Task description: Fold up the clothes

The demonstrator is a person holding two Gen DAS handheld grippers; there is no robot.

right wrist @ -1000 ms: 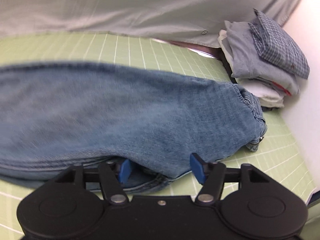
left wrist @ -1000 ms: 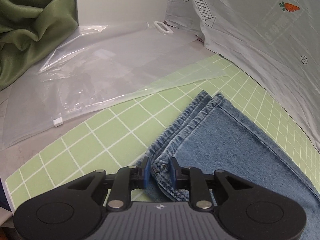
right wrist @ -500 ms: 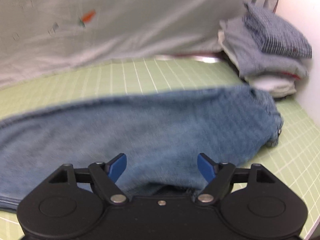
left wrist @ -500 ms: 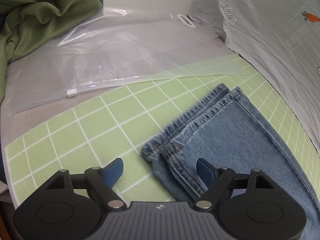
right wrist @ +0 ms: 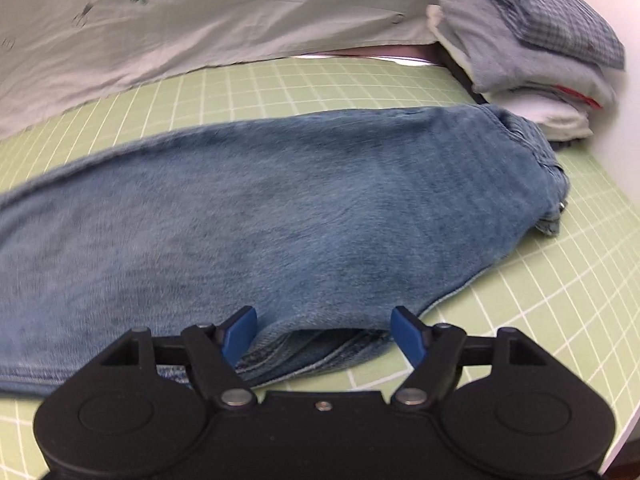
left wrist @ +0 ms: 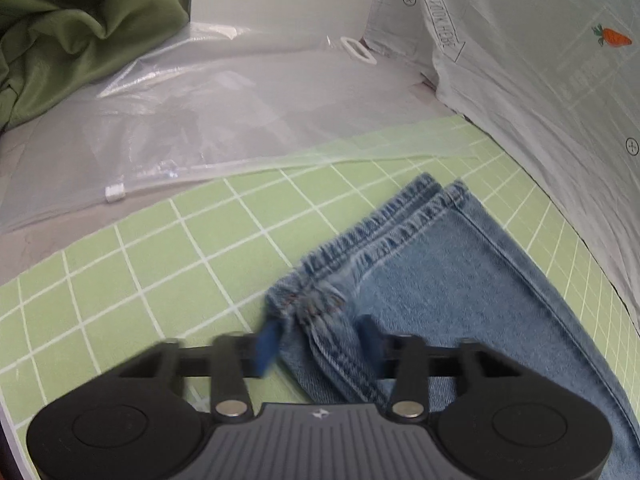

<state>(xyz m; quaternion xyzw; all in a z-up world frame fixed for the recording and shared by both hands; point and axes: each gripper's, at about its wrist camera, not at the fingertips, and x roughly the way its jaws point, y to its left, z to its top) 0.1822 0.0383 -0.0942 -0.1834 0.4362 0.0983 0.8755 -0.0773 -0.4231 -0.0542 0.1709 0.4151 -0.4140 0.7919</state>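
Observation:
A pair of blue jeans [right wrist: 280, 208] lies flat on the green grid mat [right wrist: 520, 312], legs folded together. In the left wrist view the leg hems [left wrist: 380, 240] lie just ahead of my left gripper [left wrist: 320, 344]. Its blue fingers straddle the near hem corner, still apart and blurred by motion. In the right wrist view my right gripper [right wrist: 322, 336] is open, its fingers on either side of the jeans' near folded edge at the seat end. The waistband [right wrist: 540, 160] lies to the right.
A clear plastic zip bag [left wrist: 224, 120] lies beyond the mat at the left. Green cloth [left wrist: 72, 28] is bunched at far left. A pale sheet with a carrot print [left wrist: 560, 80] lies along the back. A stack of folded clothes [right wrist: 532, 40] sits at back right.
My left gripper let go of the hem, opened wide, then came back narrower around the hem corner. My right gripper opened and stays open at the jeans' near edge. The jeans settled flat.

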